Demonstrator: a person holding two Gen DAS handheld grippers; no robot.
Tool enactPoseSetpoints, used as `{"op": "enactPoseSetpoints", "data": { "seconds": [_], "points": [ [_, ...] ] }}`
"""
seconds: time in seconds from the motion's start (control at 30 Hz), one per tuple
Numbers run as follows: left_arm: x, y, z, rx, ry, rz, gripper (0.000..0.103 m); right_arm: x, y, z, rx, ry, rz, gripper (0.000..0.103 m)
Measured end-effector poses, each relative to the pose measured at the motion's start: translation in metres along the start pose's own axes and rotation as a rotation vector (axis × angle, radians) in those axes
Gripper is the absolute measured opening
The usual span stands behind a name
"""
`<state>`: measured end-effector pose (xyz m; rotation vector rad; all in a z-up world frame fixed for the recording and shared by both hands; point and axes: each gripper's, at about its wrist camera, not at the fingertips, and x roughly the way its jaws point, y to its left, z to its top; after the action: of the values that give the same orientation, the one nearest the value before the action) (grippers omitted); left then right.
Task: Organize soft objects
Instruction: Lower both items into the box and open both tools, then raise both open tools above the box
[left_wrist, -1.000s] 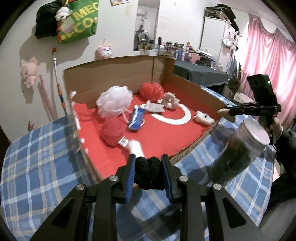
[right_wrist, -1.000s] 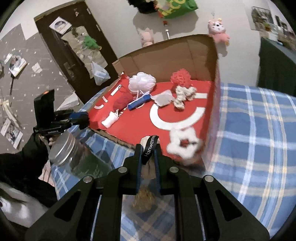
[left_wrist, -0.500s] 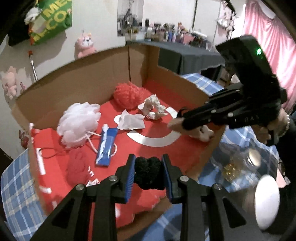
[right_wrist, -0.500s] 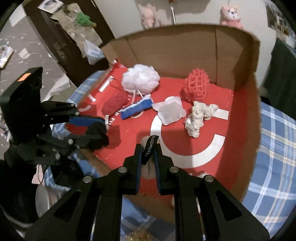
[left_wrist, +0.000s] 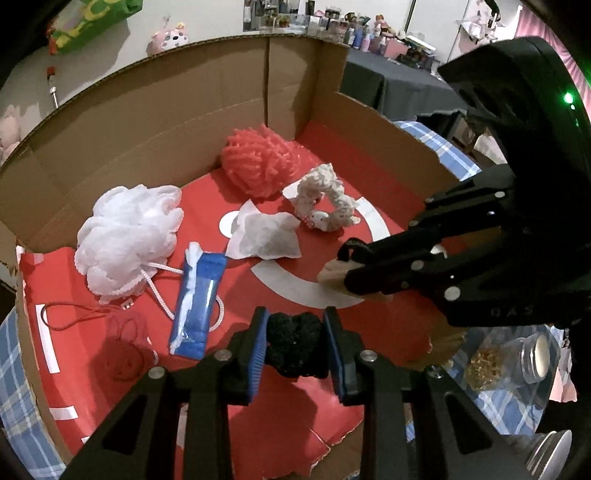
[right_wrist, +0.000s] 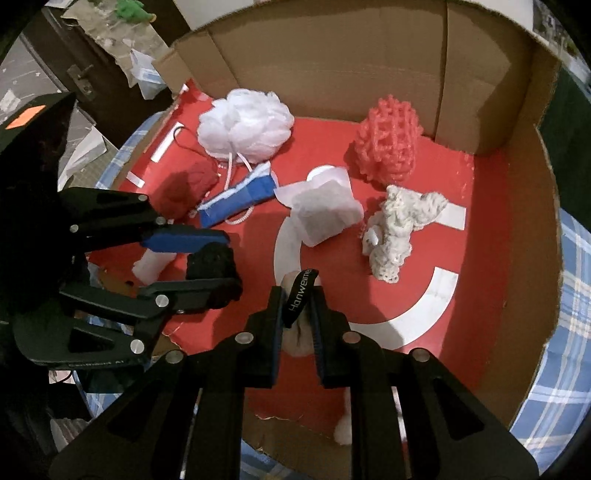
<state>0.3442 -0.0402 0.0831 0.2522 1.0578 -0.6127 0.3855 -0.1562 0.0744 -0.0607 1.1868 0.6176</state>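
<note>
The left gripper (left_wrist: 295, 343) was clamped on a black knitted scrunchie (left_wrist: 294, 342), held over the near edge of the cardboard box (left_wrist: 147, 122). The right gripper (right_wrist: 297, 314) pinched a beige soft pouch (right_wrist: 295, 334) with a black strap loop, over the box's red floor toward its near edge. To release well, each would lower into bare red floor — clear of the blue packet (left_wrist: 197, 302) and white sachet (left_wrist: 266, 236) — then part its jaws only once low, one before the other, the two tools being close.

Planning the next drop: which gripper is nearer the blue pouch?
Left. The left gripper, holding the black scrunchie, sits just before the blue pouch; the right gripper is farther right.
</note>
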Motion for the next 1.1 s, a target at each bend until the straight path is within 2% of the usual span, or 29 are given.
{"op": "enactPoseSetpoints", "data": {
  "seconds": [0.1, 0.17, 0.23, 0.3, 0.37, 0.5, 0.63, 0.77, 0.97, 1.1],
  "points": [
    [0.002, 0.000, 0.002, -0.003, 0.018, 0.011, 0.035, 0.005, 0.001, 0.001, 0.000, 0.015, -0.022, 0.017],
    [0.008, 0.000, 0.004, -0.004, 0.031, 0.021, 0.043, 0.007, 0.001, 0.001, 0.000, 0.022, -0.028, 0.027],
    [0.009, 0.001, 0.004, -0.006, 0.038, 0.021, 0.051, 0.005, 0.003, 0.001, -0.012, 0.017, -0.047, 0.052],
    [0.008, 0.001, 0.003, -0.009, 0.038, 0.021, 0.056, 0.003, 0.004, 0.001, -0.022, 0.010, -0.079, 0.058],
    [0.007, 0.003, 0.002, -0.010, 0.038, 0.033, 0.063, 0.001, 0.003, 0.000, -0.015, 0.004, -0.075, 0.059],
    [0.002, 0.006, -0.001, -0.028, 0.028, 0.040, 0.069, -0.006, 0.001, -0.002, 0.001, -0.011, -0.111, 0.059],
    [-0.009, 0.008, -0.004, -0.044, 0.006, 0.053, 0.080, -0.014, 0.001, -0.004, 0.021, -0.027, -0.152, 0.068],
    [-0.027, 0.009, -0.008, -0.093, -0.038, 0.066, 0.095, -0.028, 0.006, -0.010, 0.045, -0.055, -0.201, 0.072],
    [-0.054, 0.012, -0.018, -0.223, -0.091, 0.112, 0.103, -0.049, 0.019, -0.022, 0.061, -0.098, -0.311, 0.076],
    [-0.065, 0.011, -0.027, -0.290, -0.105, 0.177, 0.103, -0.057, 0.028, -0.032, 0.086, -0.126, -0.351, 0.083]
  ]
}}
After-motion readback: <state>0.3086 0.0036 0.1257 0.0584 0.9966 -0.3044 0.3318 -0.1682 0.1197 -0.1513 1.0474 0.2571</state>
